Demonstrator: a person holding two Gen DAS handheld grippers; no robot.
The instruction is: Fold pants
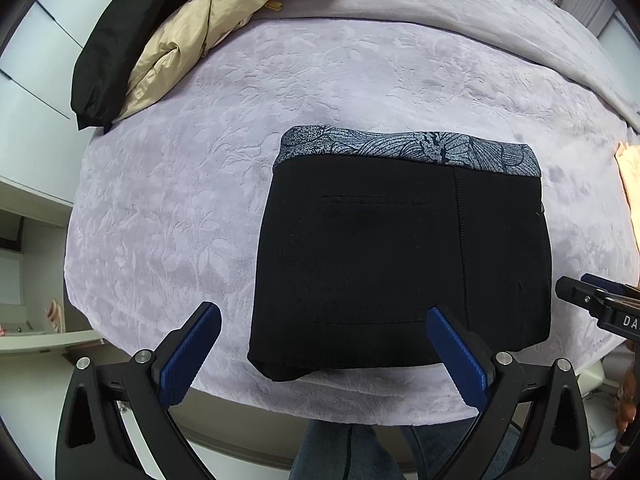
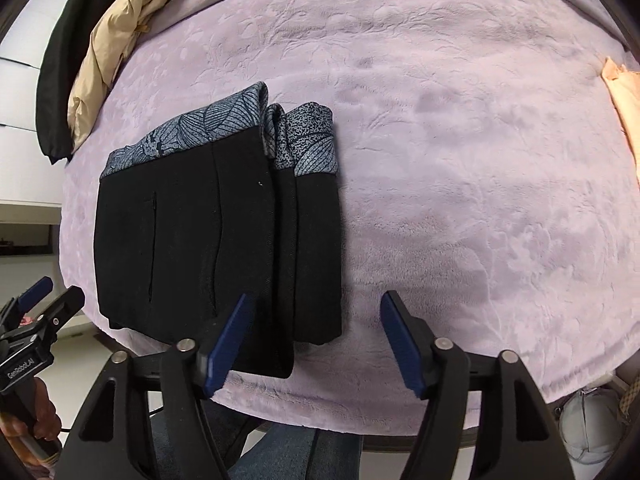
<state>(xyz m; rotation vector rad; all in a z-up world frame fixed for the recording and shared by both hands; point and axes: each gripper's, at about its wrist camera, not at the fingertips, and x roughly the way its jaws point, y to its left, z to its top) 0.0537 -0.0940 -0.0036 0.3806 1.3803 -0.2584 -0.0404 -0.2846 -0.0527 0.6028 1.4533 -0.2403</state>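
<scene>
Purple blanket covers the bed, and both grippers hang over its near edge with their fingers wide apart and nothing in them: the left gripper sits above the near left corner of the pants, and the right gripper sits above their near right corner. The pants lie flat near that edge as a small thick black stack, so the folding looks about done, maybe with a last tidy left. Their patterned waistband points away toward the coats, and the stack looks a bit longer near to far than side to side.
</scene>
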